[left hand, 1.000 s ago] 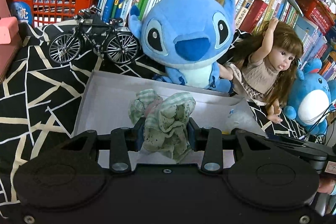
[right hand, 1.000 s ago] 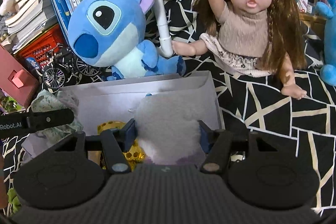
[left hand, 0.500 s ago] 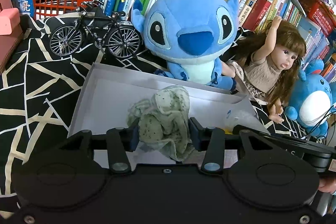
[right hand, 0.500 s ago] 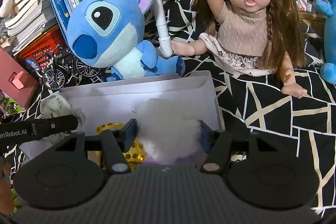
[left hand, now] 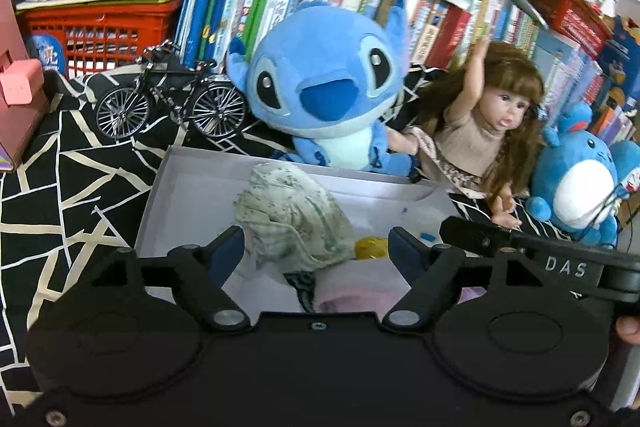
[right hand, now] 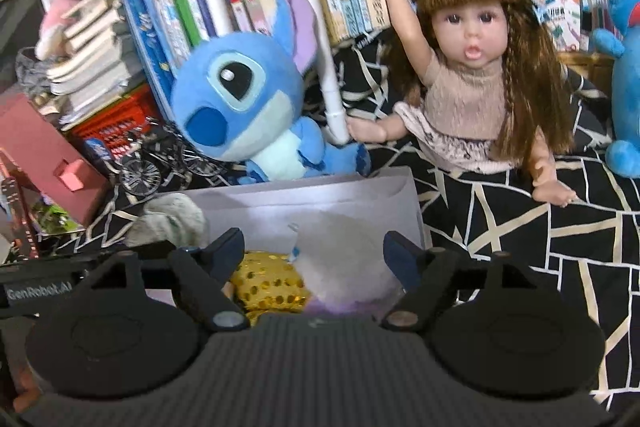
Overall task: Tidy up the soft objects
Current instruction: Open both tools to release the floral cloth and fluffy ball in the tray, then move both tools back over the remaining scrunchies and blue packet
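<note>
A white shallow box (left hand: pixel 188 183) lies on the black patterned cloth. In the left wrist view my left gripper (left hand: pixel 316 253) is open, its fingers apart on either side of a pale green scrunchie (left hand: pixel 292 219) that rests in the box. In the right wrist view my right gripper (right hand: pixel 314 253) is open over the same box (right hand: pixel 320 195), with a white fluffy soft thing (right hand: pixel 344 263) and a gold sequined scrunchie (right hand: pixel 268 281) between its fingers. The green scrunchie (right hand: pixel 170 219) shows at the left there.
A blue Stitch plush (left hand: pixel 324 95), a doll (left hand: pixel 492 131) and a second blue plush (left hand: pixel 580 179) sit behind the box against bookshelves. A model bicycle (left hand: pixel 172 99), red basket (left hand: pixel 100 35) and pink box (left hand: pixel 16 95) stand at the left.
Both grippers have opened. The green scrunchie has left the left gripper's fingers and the white fluffy thing has left the right gripper's fingers; both now lie in the box.
</note>
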{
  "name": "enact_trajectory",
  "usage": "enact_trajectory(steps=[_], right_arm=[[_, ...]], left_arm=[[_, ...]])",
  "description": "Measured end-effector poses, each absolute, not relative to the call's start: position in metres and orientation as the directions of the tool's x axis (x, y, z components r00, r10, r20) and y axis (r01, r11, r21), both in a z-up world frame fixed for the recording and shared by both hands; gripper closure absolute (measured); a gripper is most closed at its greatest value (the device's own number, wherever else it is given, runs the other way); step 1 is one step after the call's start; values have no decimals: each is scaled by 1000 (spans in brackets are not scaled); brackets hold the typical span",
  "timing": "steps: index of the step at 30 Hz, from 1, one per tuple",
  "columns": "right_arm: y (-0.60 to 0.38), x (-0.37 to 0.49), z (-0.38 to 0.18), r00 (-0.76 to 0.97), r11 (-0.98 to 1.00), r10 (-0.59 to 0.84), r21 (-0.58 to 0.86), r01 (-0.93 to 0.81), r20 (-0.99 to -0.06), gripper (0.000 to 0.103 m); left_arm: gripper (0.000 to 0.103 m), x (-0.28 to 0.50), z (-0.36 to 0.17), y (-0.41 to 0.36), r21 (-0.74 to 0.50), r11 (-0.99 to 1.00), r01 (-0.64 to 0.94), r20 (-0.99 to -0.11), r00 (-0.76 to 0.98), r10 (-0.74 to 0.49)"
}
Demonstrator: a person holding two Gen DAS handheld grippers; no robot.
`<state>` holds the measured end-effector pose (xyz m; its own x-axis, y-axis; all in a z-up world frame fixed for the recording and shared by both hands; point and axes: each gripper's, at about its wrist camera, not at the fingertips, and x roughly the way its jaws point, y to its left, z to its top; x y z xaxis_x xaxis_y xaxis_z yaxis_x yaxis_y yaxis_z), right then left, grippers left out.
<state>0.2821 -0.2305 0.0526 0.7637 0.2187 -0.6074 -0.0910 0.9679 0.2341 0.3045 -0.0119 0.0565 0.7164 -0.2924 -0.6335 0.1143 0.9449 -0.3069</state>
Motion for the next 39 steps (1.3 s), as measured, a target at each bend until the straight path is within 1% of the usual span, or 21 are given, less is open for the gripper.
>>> enact_trajectory(steps=[12, 23, 30, 34, 39], right_arm=[[-235, 229, 72, 814, 966, 246, 202, -162, -526, 13], [-241, 186, 77, 836, 954, 284, 230, -194, -470, 10], [-240, 163, 71, 843, 950, 293, 237, -203, -451, 10], [-238, 148, 67, 847, 950, 294, 236, -206, -443, 9], [-233, 130, 62, 857, 955, 283, 208, -211, -431, 8]], left_arm=[[22, 251, 75, -6, -324, 930, 175, -578, 741, -341], [20, 198, 81, 7, -321, 922, 217, -535, 761, -366], [19, 165, 79, 13, -294, 928, 228, -502, 790, -353], [18, 149, 76, 19, -287, 929, 233, -497, 793, -352], [18, 131, 73, 28, -275, 936, 219, -488, 807, -332]])
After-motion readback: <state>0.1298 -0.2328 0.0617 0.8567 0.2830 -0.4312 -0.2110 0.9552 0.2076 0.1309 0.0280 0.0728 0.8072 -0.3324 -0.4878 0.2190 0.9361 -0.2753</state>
